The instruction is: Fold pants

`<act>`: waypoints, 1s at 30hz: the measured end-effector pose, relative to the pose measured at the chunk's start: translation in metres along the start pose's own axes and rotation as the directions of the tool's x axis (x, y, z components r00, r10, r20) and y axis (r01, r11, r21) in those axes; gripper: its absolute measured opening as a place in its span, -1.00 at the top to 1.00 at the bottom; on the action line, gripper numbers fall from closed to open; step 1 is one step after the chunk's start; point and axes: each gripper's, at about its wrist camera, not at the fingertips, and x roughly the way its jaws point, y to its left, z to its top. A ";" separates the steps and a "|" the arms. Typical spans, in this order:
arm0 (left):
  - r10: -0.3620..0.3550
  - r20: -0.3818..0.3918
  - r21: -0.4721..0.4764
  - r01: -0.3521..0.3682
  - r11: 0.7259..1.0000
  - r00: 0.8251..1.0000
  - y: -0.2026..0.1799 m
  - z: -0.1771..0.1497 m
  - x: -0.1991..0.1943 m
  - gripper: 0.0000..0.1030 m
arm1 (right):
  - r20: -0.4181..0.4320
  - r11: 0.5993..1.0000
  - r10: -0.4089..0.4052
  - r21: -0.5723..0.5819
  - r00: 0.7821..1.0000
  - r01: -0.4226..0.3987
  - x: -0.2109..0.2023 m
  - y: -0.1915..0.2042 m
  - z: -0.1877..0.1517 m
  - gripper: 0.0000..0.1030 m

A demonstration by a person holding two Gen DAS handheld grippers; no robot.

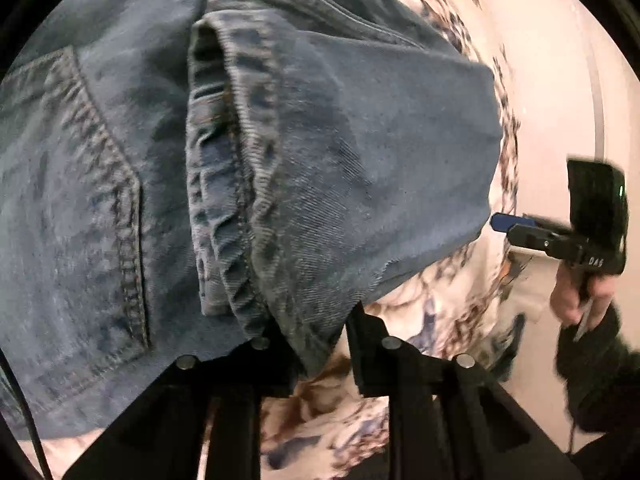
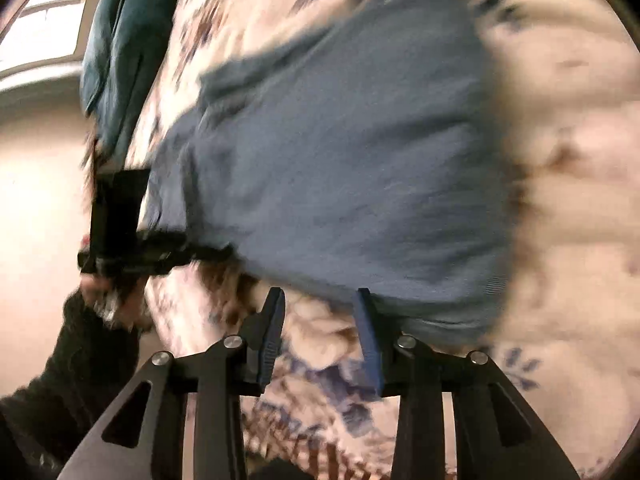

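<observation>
Blue denim pants (image 1: 320,128) lie on a floral bedspread (image 1: 440,320). In the left wrist view the hemmed leg ends are folded over the seat, whose back pocket (image 1: 100,184) shows at the left. My left gripper (image 1: 316,344) has its jaws apart with the leg hem's corner lying between them. My right gripper (image 2: 320,308) is open and empty at the near edge of the folded pants (image 2: 344,152), which look blurred. The right gripper also shows in the left wrist view (image 1: 508,222), and the left gripper in the right wrist view (image 2: 208,254).
The bedspread (image 2: 560,200) covers the bed all around the pants. A dark teal pillow (image 2: 120,40) lies at the bed's far end, with a window behind it. A pale wall (image 1: 560,80) stands beside the bed.
</observation>
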 end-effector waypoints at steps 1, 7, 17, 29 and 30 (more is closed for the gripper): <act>-0.016 0.013 -0.028 0.016 0.999 1.000 0.003 0.000 -0.001 0.58 | 0.040 0.999 0.010 0.043 0.999 -0.012 -0.010 -0.007 -0.005 0.25; 0.021 0.161 -0.132 0.000 0.991 0.987 0.022 0.002 -0.024 0.54 | 0.107 0.959 0.031 0.278 0.994 -0.060 -0.010 -0.041 -0.024 0.25; 0.201 0.214 -0.075 -0.189 0.979 0.956 -0.013 -0.001 -0.024 0.56 | 0.228 0.905 -0.055 0.422 0.972 -0.048 -0.029 -0.082 -0.020 0.25; 0.307 0.196 -0.028 -0.307 0.951 0.931 -0.011 -0.019 -0.029 0.50 | -0.009 0.905 0.028 0.426 1.000 -0.022 0.019 -0.103 -0.058 0.41; 0.323 0.201 -0.042 -0.322 0.946 0.925 -0.008 -0.023 -0.037 0.48 | 0.017 0.907 0.047 0.419 0.999 -0.050 0.013 -0.100 -0.059 0.41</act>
